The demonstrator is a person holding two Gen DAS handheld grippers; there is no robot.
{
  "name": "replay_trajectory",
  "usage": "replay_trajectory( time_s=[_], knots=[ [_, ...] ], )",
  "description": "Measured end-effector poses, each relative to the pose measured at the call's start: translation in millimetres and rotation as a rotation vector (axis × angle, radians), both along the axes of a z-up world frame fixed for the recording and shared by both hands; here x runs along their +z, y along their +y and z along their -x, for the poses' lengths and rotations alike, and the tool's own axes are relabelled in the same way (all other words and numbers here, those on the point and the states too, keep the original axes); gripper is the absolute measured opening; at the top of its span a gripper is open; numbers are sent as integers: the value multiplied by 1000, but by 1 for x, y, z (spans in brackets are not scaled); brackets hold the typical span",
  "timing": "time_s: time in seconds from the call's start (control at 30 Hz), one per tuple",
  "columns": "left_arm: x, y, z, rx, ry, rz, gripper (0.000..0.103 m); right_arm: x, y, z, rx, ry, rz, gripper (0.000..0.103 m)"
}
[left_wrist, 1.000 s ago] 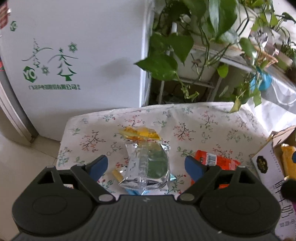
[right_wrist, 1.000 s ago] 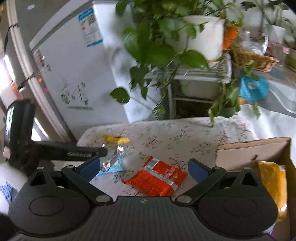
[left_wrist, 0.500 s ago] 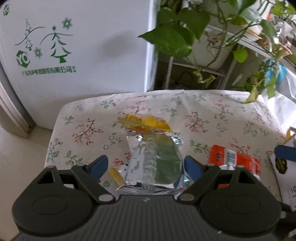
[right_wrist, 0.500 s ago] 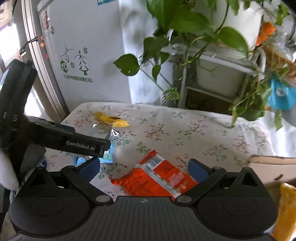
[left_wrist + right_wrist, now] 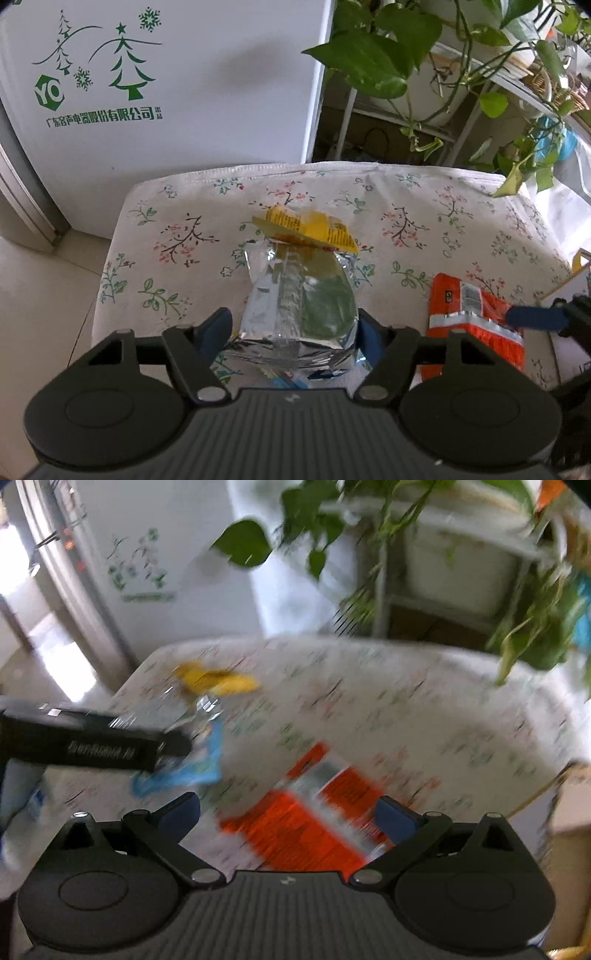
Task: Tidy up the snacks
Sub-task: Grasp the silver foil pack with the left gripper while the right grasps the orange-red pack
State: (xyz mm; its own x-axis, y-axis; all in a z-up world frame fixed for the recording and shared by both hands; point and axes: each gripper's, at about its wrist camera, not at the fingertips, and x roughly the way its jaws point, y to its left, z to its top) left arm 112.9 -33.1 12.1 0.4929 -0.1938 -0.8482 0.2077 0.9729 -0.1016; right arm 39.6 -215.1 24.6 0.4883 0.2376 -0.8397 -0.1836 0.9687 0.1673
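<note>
A: Item one, the silver foil packet (image 5: 295, 306). Where is it lying?

B: On the flowered surface (image 5: 424, 206), its far end tucked just under the yellow packet (image 5: 306, 230). The left gripper (image 5: 293, 328) is bracketing it, fingers spread, one on each flank. Whether the pads are touching the foil, I cannot tell.

A: Item two?

B: The orange packet (image 5: 314, 812), lying to the right of the silver foil packet and apart from it. The right gripper (image 5: 288, 812) is hovering over it, spread wide, holding nothing; that view is smearing badly.

A: Further out from the foil?

B: A cardboard box (image 5: 569, 812) sitting beyond the orange packet, probably the destination. A white cabinet (image 5: 177, 92) and potted plants (image 5: 406, 48) are standing behind the surface.

A: Risks?

B: I am judging three. Foil is slippery and puffy, so a pinch at the sides may be squeezing it out forward. Lifting may be dragging the overlapping yellow packet along. And with the right gripper's finger showing close beside the left gripper, the two could be colliding.
</note>
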Motion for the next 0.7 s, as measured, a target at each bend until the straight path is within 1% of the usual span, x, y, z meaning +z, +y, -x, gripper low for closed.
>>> replay_trajectory(
  time_s=[0.1, 0.2, 0.27, 0.37, 0.43, 0.5, 0.53, 0.57, 0.6, 0.7],
  knots=[
    [3, 6, 1, -7, 10, 3, 70, 5, 4, 8, 63, 23, -13, 103],
    [3, 12, 3, -25, 28, -2, 70, 8, 6, 16, 165, 60, -72, 103],
    [3, 17, 4, -16, 33, -1, 71, 11, 5, 19, 186, 57, -89, 103],
    [1, 22, 2, 9, 48, 25, 71, 12, 2, 13, 93, 10, -14, 103],
    [2, 24, 0, 33, 54, 51, 71, 5, -1, 7, 22, 22, -3, 103],
    [3, 25, -2, 49, 44, 74, 72, -2, -3, 1, -40, 57, -25, 103],
    [3, 24, -3, 52, 37, 80, 73, -5, -4, -1, -57, 70, -36, 103],
    [2, 24, -4, 52, 31, 81, 76, -8, -2, -2, -61, 79, -32, 103],
    [1, 23, -5, 52, 25, 79, 78, -11, 2, -2, -58, 81, -12, 103],
    [-4, 19, -7, 61, 25, 67, 79, -19, 12, -4, -67, 91, 66, 103]
  ],
)
